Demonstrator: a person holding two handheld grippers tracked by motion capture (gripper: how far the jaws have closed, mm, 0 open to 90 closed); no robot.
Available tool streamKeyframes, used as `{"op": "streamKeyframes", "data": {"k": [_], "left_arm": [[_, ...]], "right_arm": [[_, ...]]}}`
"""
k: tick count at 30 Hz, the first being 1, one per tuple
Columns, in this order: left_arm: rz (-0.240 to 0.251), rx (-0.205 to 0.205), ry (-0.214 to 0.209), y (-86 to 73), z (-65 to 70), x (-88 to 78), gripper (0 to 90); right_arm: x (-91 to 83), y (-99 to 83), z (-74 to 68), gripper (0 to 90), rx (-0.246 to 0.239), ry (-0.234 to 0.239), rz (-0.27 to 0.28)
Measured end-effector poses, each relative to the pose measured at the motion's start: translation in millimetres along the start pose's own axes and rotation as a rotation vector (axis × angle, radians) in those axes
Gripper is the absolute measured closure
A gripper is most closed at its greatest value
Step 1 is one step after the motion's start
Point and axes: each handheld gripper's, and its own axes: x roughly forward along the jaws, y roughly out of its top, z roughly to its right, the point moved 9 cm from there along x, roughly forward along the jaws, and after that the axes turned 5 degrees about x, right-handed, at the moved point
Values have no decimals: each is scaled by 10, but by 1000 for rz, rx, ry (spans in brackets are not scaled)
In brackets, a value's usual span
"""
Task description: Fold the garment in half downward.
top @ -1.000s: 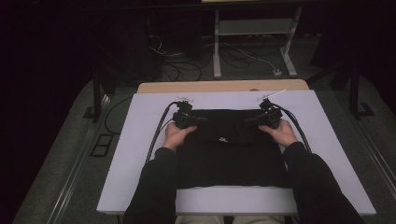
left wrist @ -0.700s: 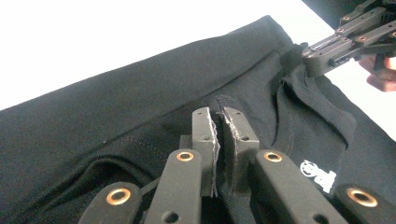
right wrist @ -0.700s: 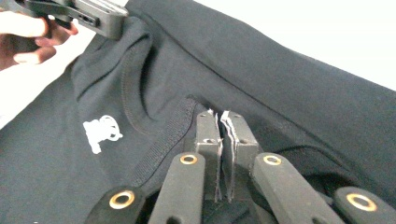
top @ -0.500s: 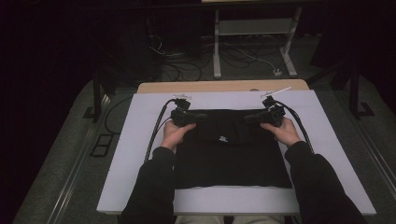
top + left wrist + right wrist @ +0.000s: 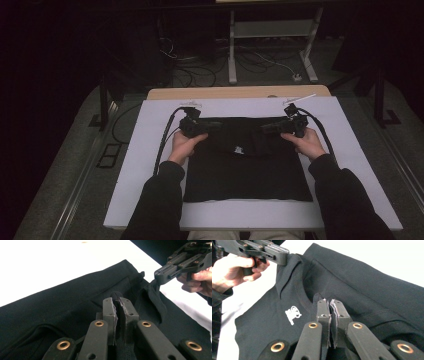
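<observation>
A black T-shirt (image 5: 245, 172) lies flat on the white tabletop (image 5: 145, 170), with a small white logo (image 5: 239, 149) near its far end. My left gripper (image 5: 216, 125) is shut on the shirt's far edge at the left, jaws pointing inward. My right gripper (image 5: 266, 128) is shut on the same edge at the right, also pointing inward. In the left gripper view, black cloth (image 5: 62, 302) is pinched between the jaws of the left gripper (image 5: 118, 303), and the right gripper (image 5: 160, 275) holds a raised fold. In the right gripper view, the right gripper (image 5: 329, 305) clamps cloth (image 5: 374, 290) beside the logo (image 5: 293, 313), with the left gripper (image 5: 283, 258) beyond.
Black cables (image 5: 165, 140) trail from both grippers across the table. A wooden strip (image 5: 240, 92) borders the table's far edge. On the floor beyond lie tangled cables (image 5: 200, 70) and a metal stand (image 5: 235, 50). White table margin surrounds the shirt on all sides.
The left gripper has risen slightly with the shirt's edge and both grippers now point more toward each other. The right hand has hardly moved.
</observation>
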Motion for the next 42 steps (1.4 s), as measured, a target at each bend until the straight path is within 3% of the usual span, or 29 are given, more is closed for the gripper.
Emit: {"op": "streamKeyframes", "data": {"k": [11, 27, 42], "left_arm": [[21, 11, -18, -26, 95, -98, 831], [17, 33, -52, -80, 293, -176, 830], [7, 38, -49, -178, 318, -247, 829]], "right_arm": [[-64, -48, -69, 845, 33, 52, 8], [-145, -156, -162, 845, 9, 53, -7], [-202, -303, -208, 845, 7, 44, -20]]}}
